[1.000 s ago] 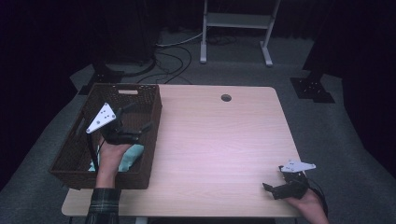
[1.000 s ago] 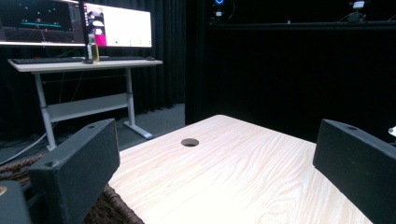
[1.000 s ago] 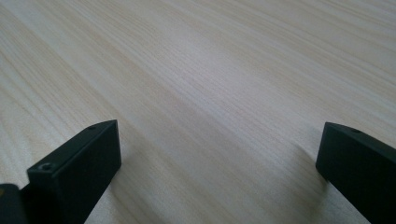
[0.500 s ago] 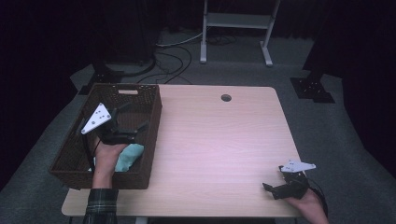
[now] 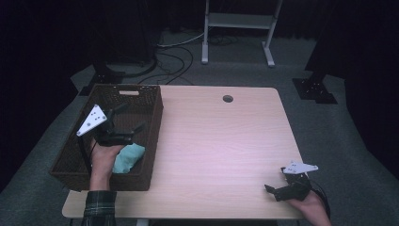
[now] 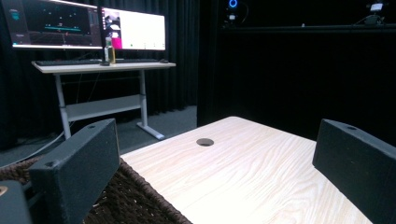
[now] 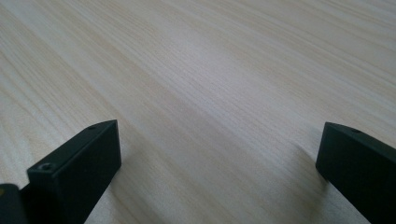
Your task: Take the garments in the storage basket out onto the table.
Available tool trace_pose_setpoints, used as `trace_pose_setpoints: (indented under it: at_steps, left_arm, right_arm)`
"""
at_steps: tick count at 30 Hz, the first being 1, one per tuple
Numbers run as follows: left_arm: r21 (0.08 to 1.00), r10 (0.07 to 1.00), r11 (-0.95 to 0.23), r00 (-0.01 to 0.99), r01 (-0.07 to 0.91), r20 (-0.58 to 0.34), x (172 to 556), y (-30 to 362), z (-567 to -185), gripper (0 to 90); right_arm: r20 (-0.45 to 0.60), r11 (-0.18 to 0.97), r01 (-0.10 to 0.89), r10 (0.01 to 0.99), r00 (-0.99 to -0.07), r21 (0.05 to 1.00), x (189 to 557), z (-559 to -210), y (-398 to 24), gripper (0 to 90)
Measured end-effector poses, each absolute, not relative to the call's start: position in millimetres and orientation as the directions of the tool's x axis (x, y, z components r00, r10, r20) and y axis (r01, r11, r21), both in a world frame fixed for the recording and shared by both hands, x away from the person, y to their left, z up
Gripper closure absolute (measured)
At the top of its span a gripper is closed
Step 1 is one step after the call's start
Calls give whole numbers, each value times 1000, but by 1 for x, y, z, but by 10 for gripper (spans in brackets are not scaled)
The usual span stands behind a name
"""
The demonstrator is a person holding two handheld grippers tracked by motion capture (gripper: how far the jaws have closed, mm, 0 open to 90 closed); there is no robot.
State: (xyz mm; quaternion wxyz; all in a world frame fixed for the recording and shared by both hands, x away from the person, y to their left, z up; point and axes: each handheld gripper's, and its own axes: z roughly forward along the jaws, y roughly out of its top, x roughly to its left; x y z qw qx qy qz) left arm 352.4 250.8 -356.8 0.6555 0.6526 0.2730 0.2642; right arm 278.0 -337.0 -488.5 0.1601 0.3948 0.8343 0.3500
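The teal cloth (image 5: pixel 128 157) lies inside the brown basket (image 5: pixel 151 141), just below the left gripper (image 5: pixel 126 123), whose jaws are wide apart and empty, much nearer than the wide-apart right gripper (image 5: pixel 273 189).

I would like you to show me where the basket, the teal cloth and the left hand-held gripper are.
basket (image 5: pixel 151 101): high view, right rim.
teal cloth (image 5: pixel 131 156): high view, middle of the cloth.
left hand-held gripper (image 5: pixel 132 118): high view, between its jaw tips.
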Motion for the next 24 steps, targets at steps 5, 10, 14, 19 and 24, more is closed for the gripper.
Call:
trace_pose_setpoints:
  at_steps: [5, 10, 14, 19, 24]
  left_arm:
    - [1000, 701, 11, 713, 2, -9, 351, 255, -357, 38]
    - [1000, 708, 11, 706, 3, -10, 351, 258, -357, 42]
    - [1000, 713, 8, 701, 5, -9, 350, 261, -357, 54]
    - [1000, 719, 0, 695, 5, -4, 349, 264, -357, 60]
    - [1000, 720, -4, 694, 9, -3, 348, 267, -357, 79]
  right_arm:
    - [9, 443, 547, 771, -637, 710, 278, -488, -337, 0]
    - [9, 443, 547, 771, -637, 710, 278, -488, -337, 0]
    - [9, 443, 547, 771, -637, 710, 278, -488, -337, 0]
    - [9, 443, 547, 771, -637, 710, 278, -488, -337, 0]
    - [9, 443, 547, 771, -637, 710, 278, -488, -337, 0]
